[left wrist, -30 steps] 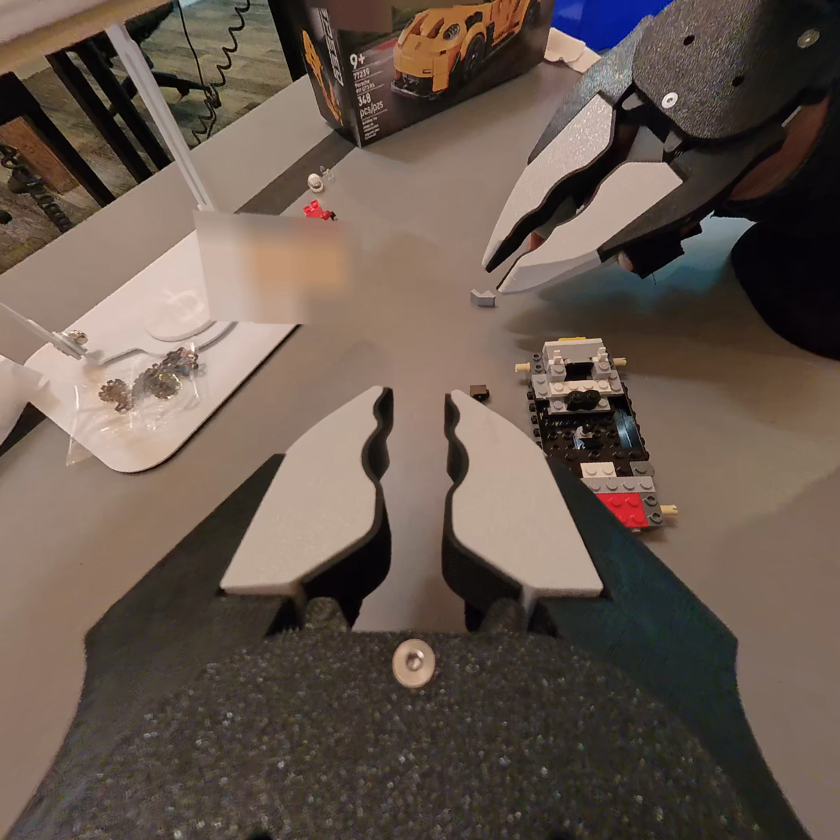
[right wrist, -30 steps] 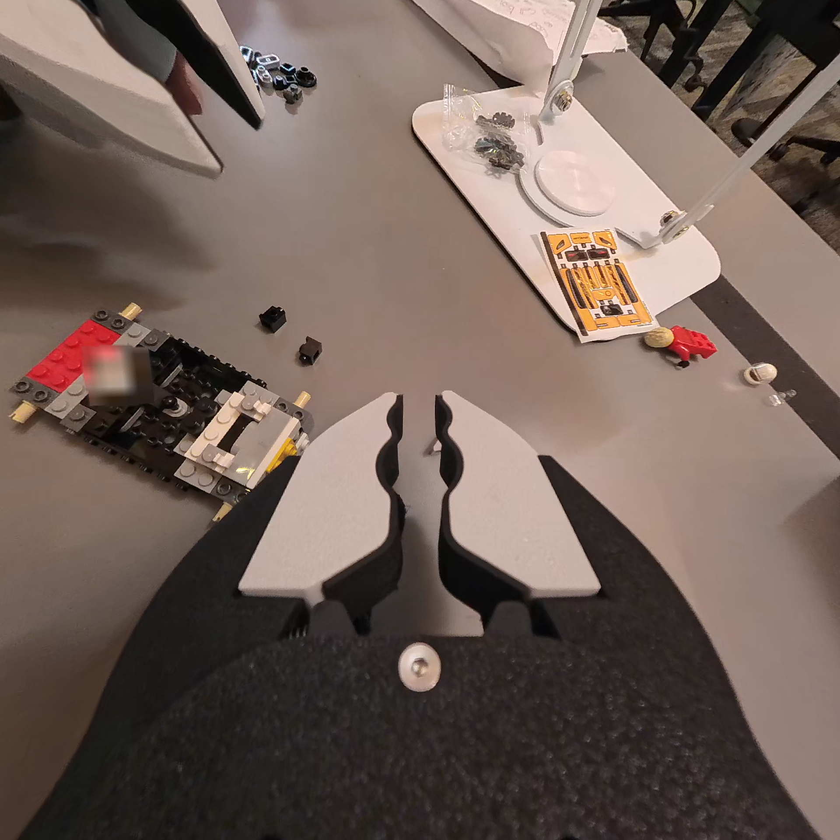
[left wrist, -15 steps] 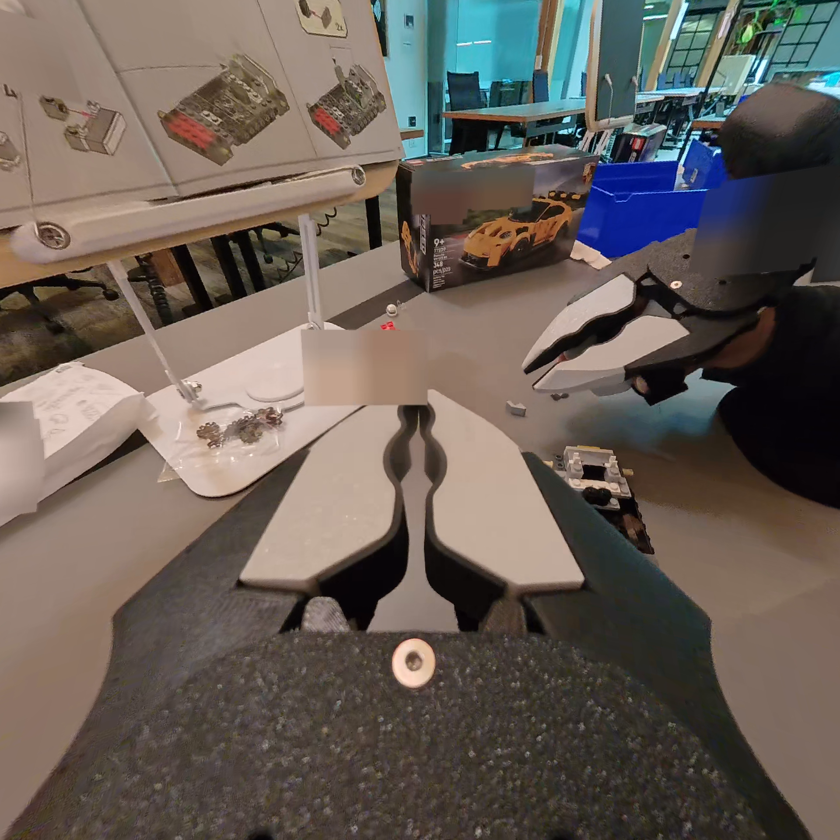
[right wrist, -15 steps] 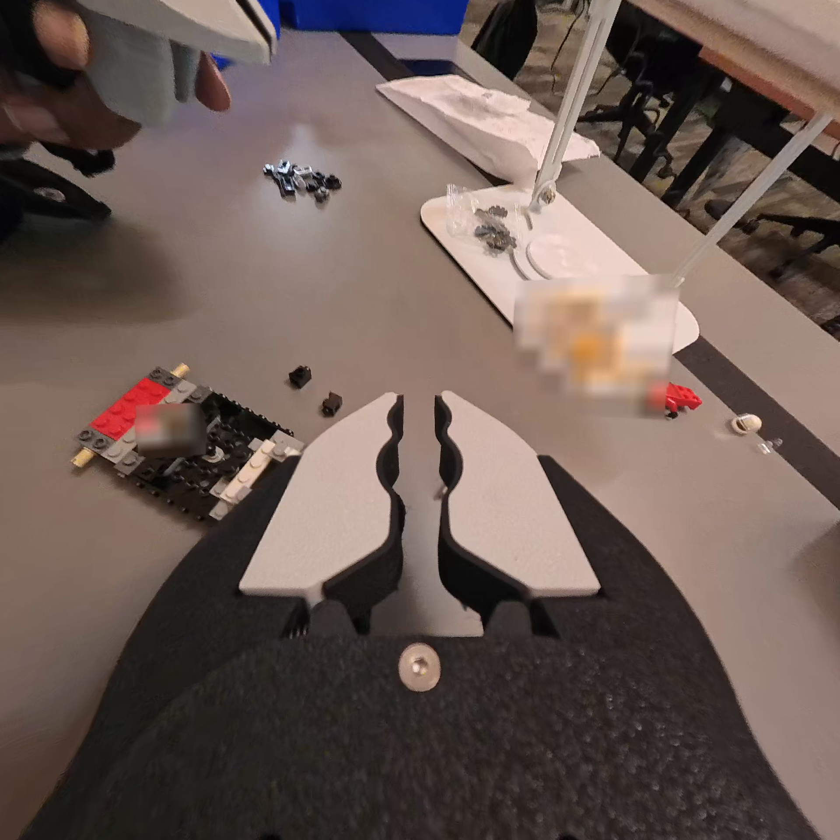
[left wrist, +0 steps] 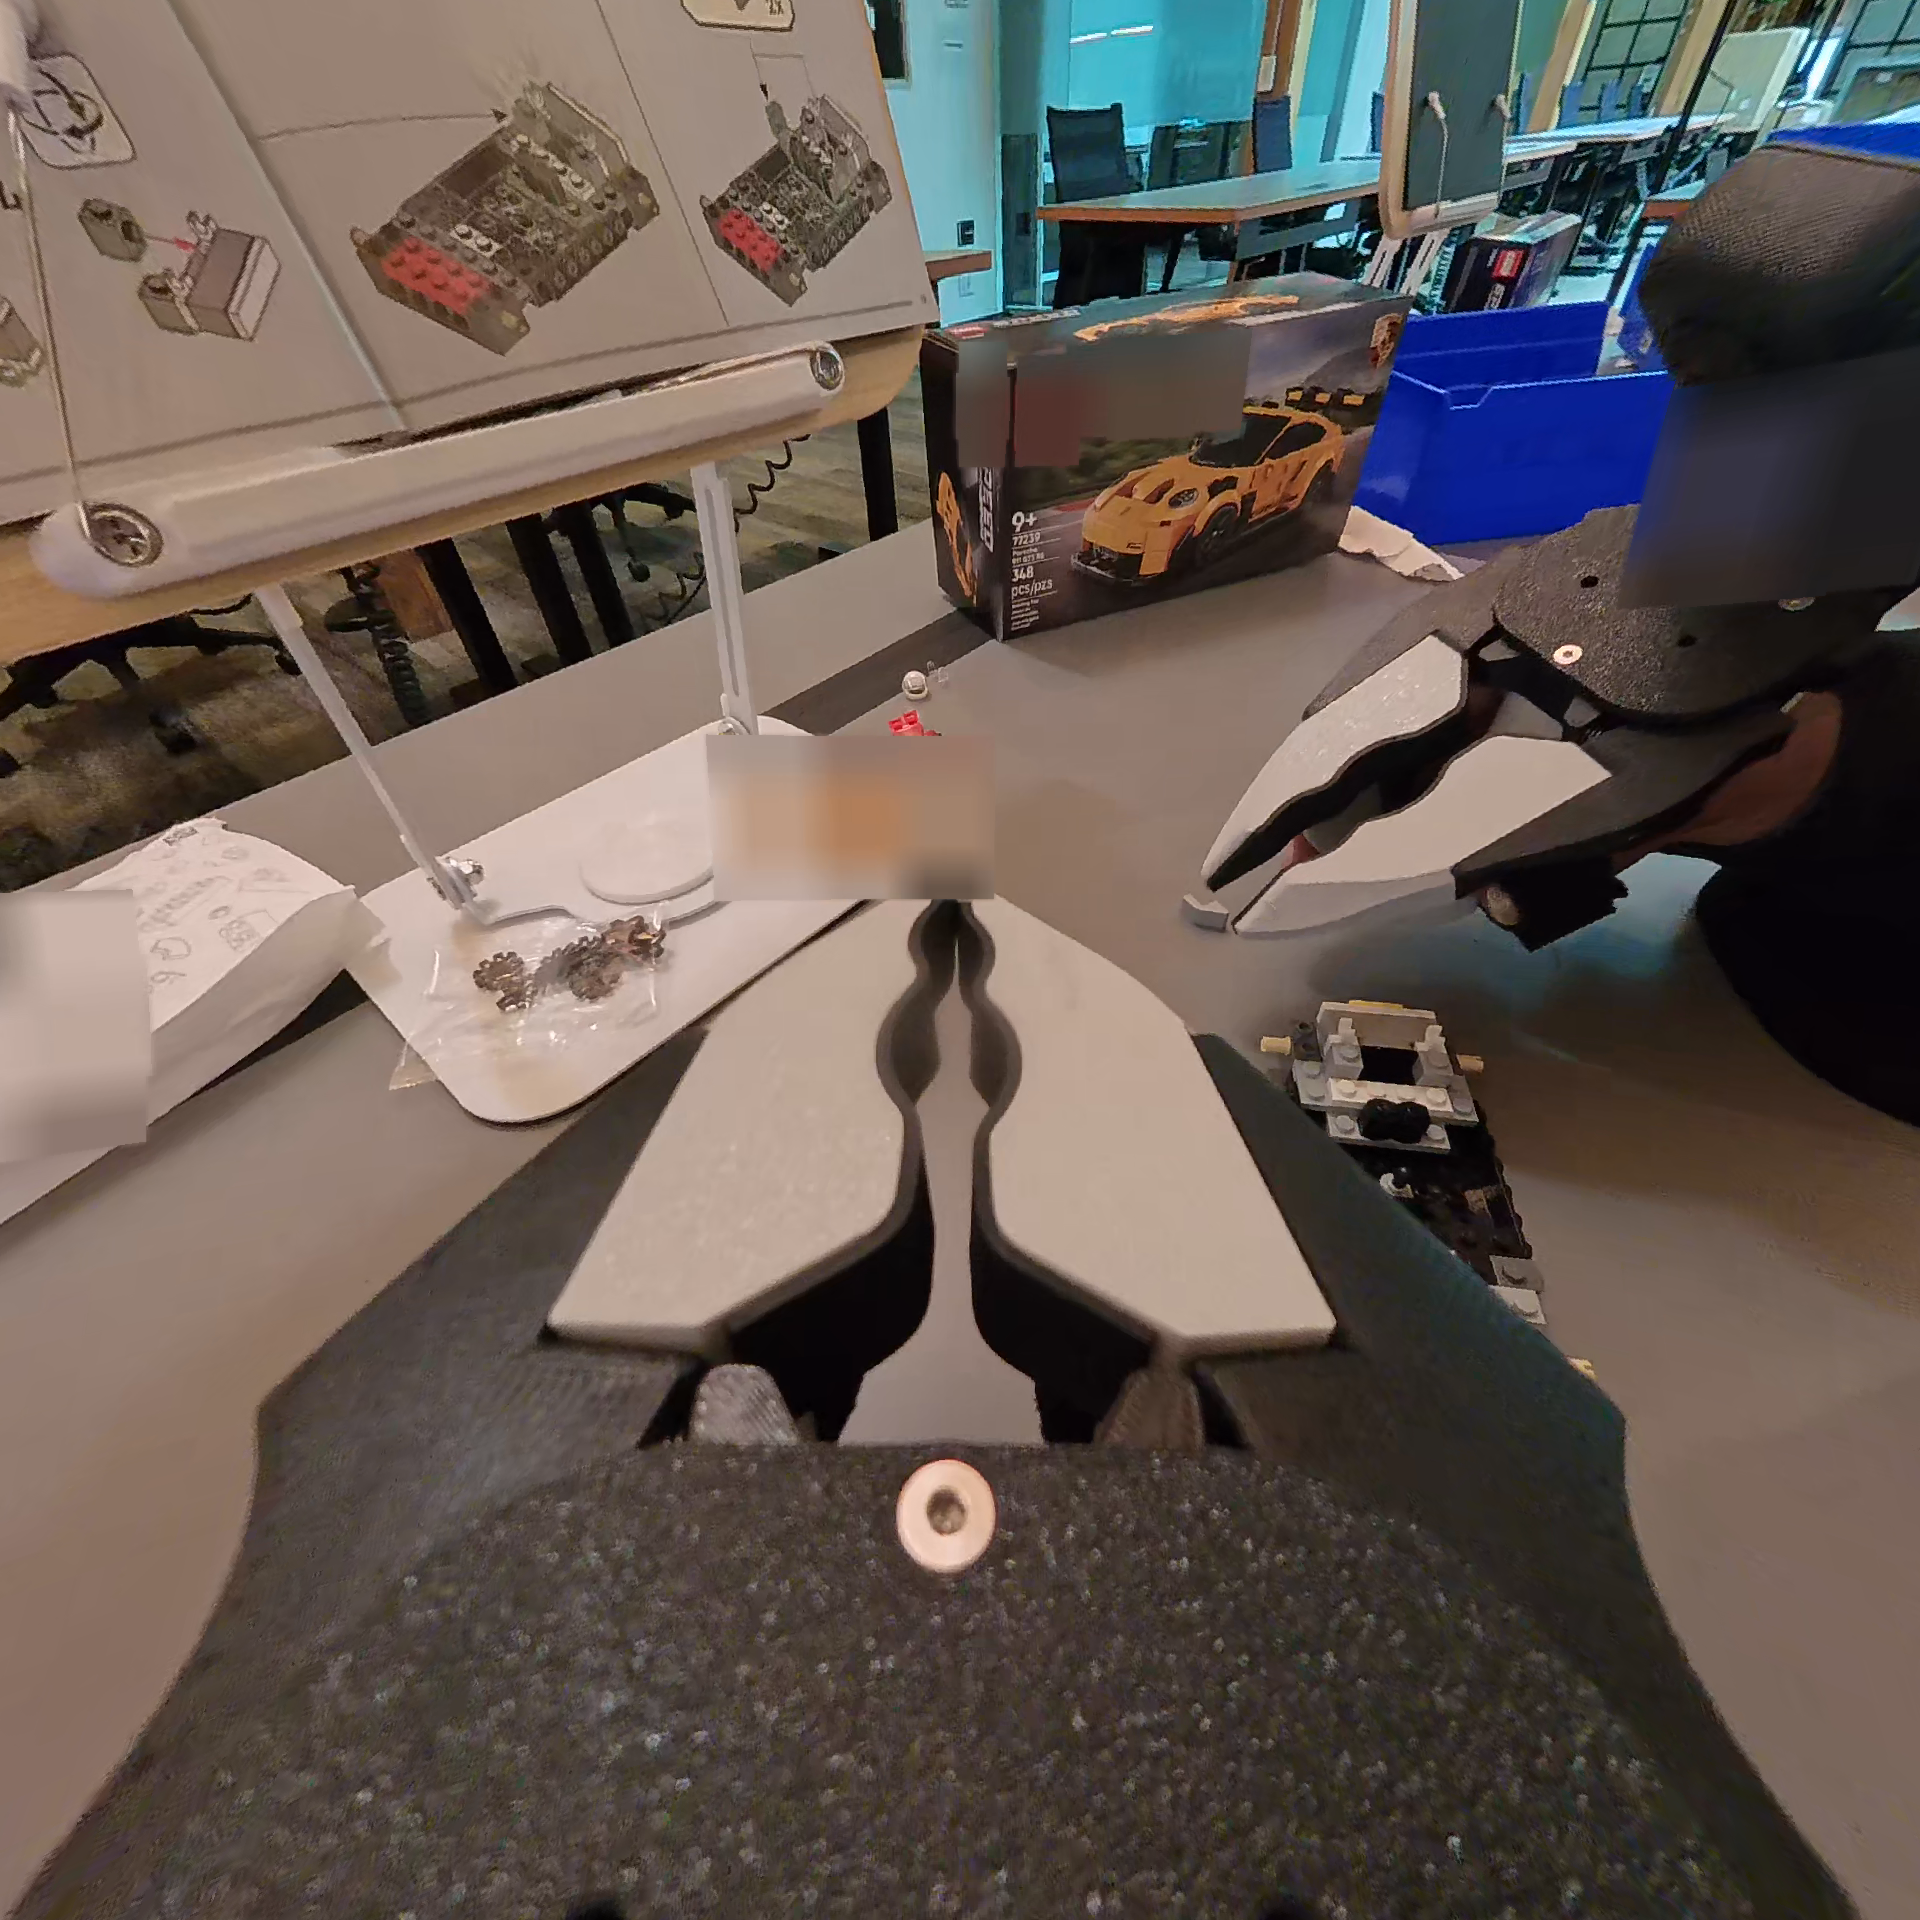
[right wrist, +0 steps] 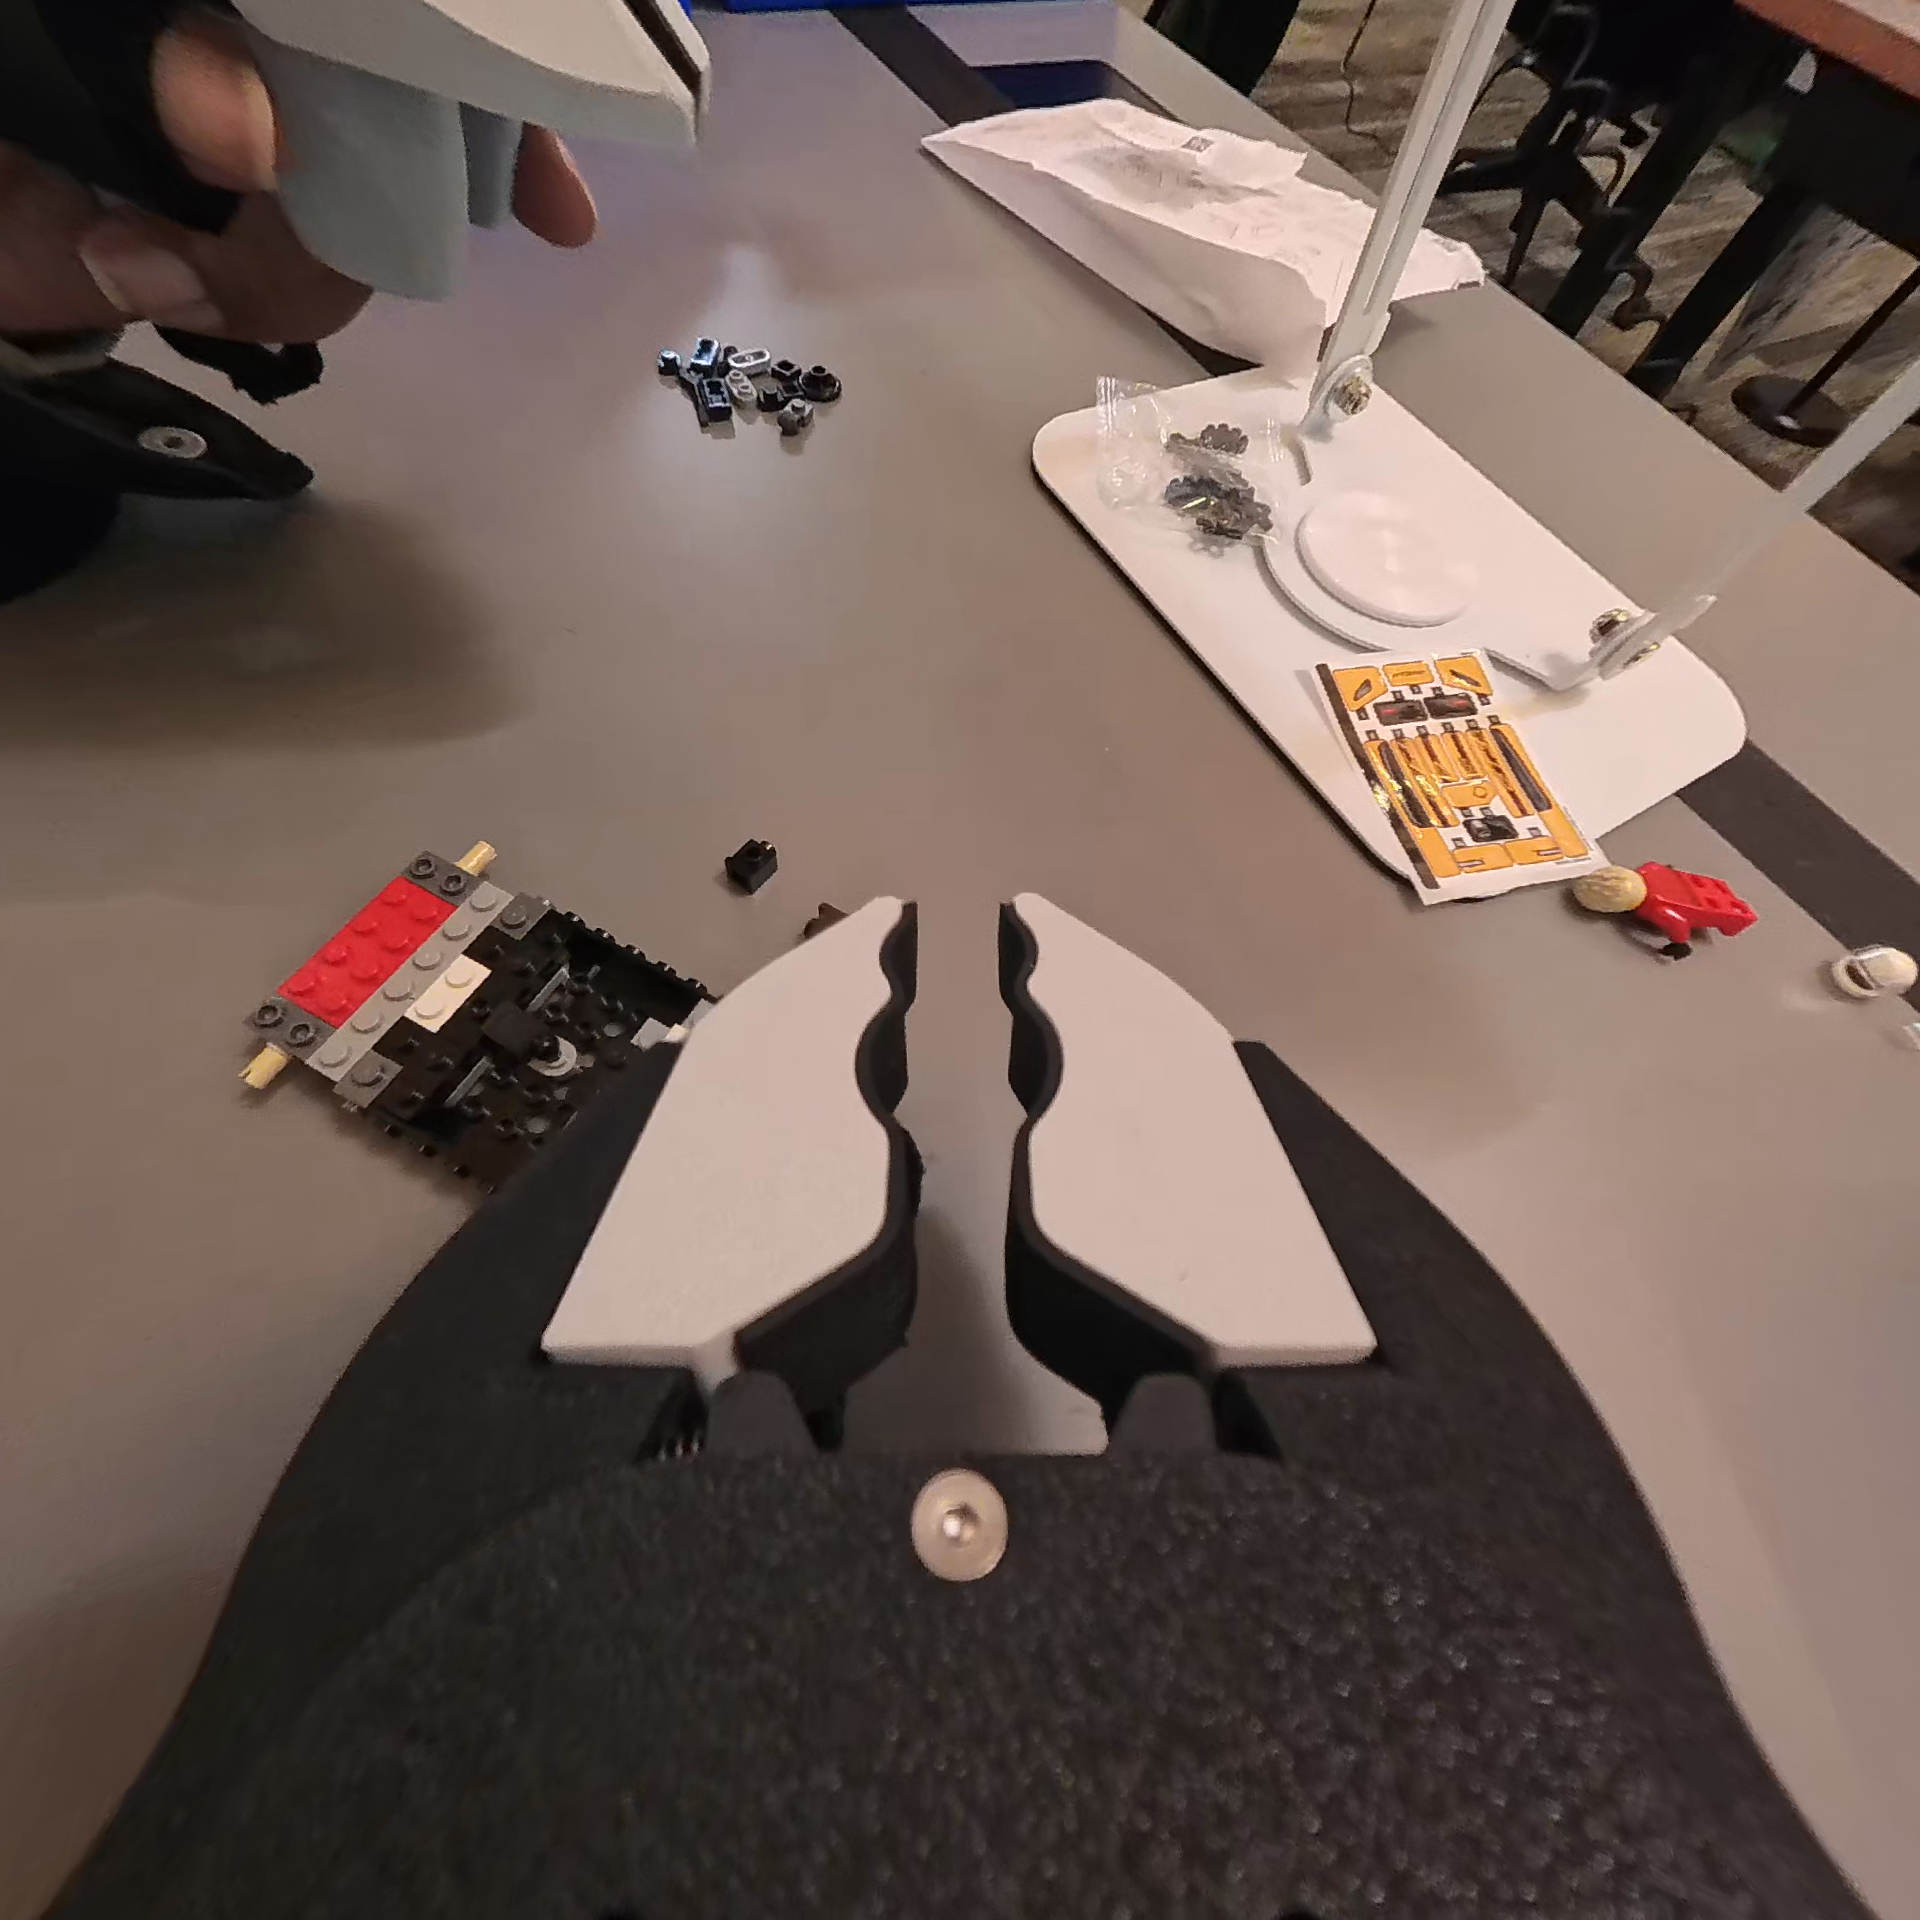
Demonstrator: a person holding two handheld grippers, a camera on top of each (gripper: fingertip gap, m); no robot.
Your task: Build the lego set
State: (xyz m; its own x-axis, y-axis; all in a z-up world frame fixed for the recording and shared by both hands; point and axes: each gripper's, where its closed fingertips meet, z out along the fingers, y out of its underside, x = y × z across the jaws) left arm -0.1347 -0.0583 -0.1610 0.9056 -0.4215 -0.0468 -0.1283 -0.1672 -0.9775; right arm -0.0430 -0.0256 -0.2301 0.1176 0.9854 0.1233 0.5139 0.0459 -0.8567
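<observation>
The partly built Lego chassis [left wrist: 1382, 1122], black with grey plates and a red end [right wrist: 457, 1018], lies flat on the grey table. My left gripper [left wrist: 948, 914] is shut and empty, held above the table left of the chassis; it also shows at the top left of the right wrist view [right wrist: 665, 94]. My right gripper [right wrist: 958, 904] is narrowly open and empty. In the left wrist view its tips [left wrist: 1236, 909] hang just beside a small grey piece [left wrist: 1205, 912] beyond the chassis. A small black piece [right wrist: 750, 864] lies by the chassis.
An instruction booklet [left wrist: 416, 208] stands on a white stand [right wrist: 1455, 582], with a parts bag [right wrist: 1195, 478] and a sticker sheet [right wrist: 1455, 769] on its base. Also on the table: loose dark pieces [right wrist: 748, 379], a red piece [right wrist: 1694, 899], the set's box [left wrist: 1153, 457], a blue bin [left wrist: 1507, 436] and a paper bag [right wrist: 1174, 197]. The tips of one gripper are about 12 centimetres away from the tips of the other. Measured from the fingertips, the small black piece [right wrist: 750, 864] is 7 centimetres or so from the right gripper and 12 centimetres from the left.
My left gripper has shut from open and tilted up, so the booklet and room come into view. My right gripper has drawn back a little, its gap unchanged.
</observation>
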